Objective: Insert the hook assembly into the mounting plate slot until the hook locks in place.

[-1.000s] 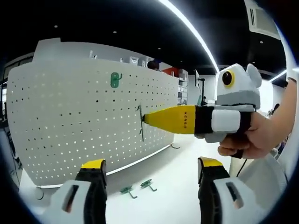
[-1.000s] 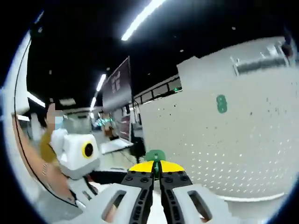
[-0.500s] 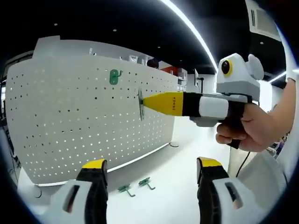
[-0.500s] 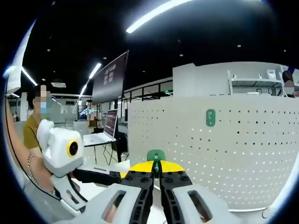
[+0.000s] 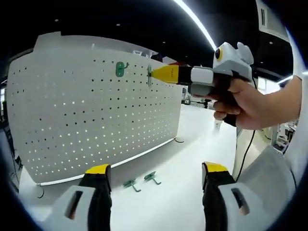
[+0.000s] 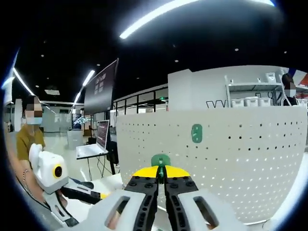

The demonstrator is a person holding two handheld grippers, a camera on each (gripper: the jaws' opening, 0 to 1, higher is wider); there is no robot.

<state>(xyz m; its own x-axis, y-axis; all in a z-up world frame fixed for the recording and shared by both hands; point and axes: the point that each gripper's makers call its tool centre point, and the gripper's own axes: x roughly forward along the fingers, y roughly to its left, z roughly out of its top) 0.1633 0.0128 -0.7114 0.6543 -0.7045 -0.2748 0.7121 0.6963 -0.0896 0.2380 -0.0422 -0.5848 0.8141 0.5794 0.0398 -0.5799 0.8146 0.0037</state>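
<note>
Right gripper (image 5: 155,75), jaws clamped on small green plastic hook (image 6: 160,160), we are holding at white perforated pegboard panel (image 5: 86,115), just right of mounted green hook (image 5: 120,69); left gripper (image 5: 154,178) hanging open, far below.

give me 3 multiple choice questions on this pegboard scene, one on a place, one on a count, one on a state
1. Where is the hook held by the right hand-held gripper?
A. on the table
B. at the pegboard's upper part
C. beside the laptop

2. How many loose hooks lie on the table below the pegboard?
A. two
B. four
C. none

3. How do the left hand-held gripper's jaws stand?
A. shut on a hook
B. shut on the board
C. open, holding nothing

Answers: 1 B, its yellow tip meets the board near the mounted hook. 2 A, a pair lies there. 3 C, a wide gap between them.
</note>
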